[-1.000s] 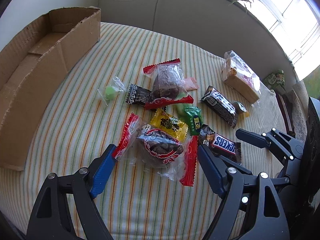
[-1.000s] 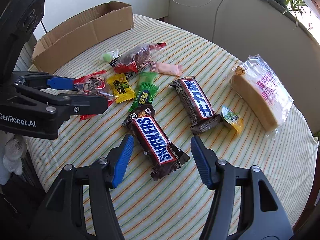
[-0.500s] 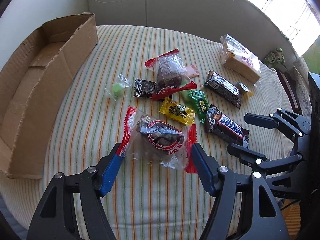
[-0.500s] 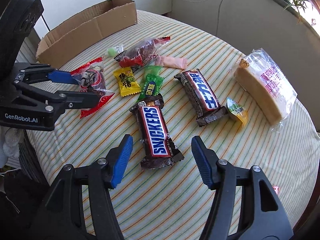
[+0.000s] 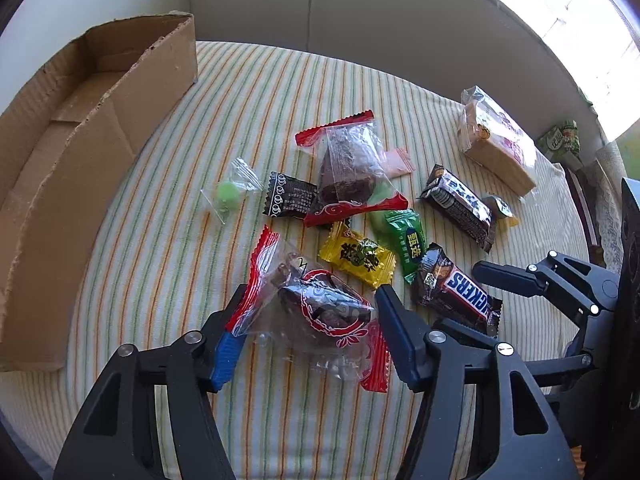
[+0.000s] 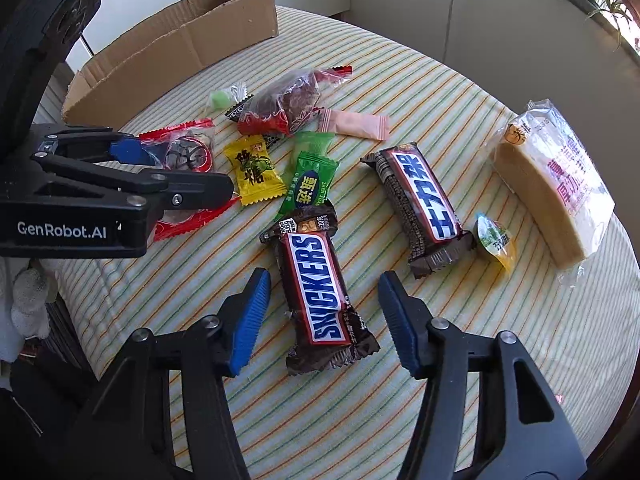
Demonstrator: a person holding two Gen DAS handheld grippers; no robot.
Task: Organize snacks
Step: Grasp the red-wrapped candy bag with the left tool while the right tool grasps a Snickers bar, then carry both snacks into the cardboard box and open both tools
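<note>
A round table under a cream cloth with orange and green stripes (image 6: pixel 460 360) carried everything. At its far left edge stood a long, shallow, brown cardboard box (image 5: pixel 80 152), open at the top. Near the right edge lay a pale cake slab in a clear wrapper with pink print (image 6: pixel 552 184), well apart from the box.

The left gripper (image 5: pixel 308 344), black with blue pads, was closing around a clear, red-edged packet of dark dried fruit (image 5: pixel 320 312); the packet's edges lay against both pads, though a firm pinch could not be told. The right gripper (image 6: pixel 320 320) was closing too, its pads on either side of a brown Snickers bar (image 6: pixel 320 292) with a gap on each side.

Beyond lay a second brown chocolate bar with blue lettering (image 6: pixel 420 204), another red-edged fruit packet (image 5: pixel 352 176), a green sweet (image 6: pixel 312 184), a yellow sweet (image 6: pixel 252 168) and a small jelly cup (image 6: pixel 494 240).
</note>
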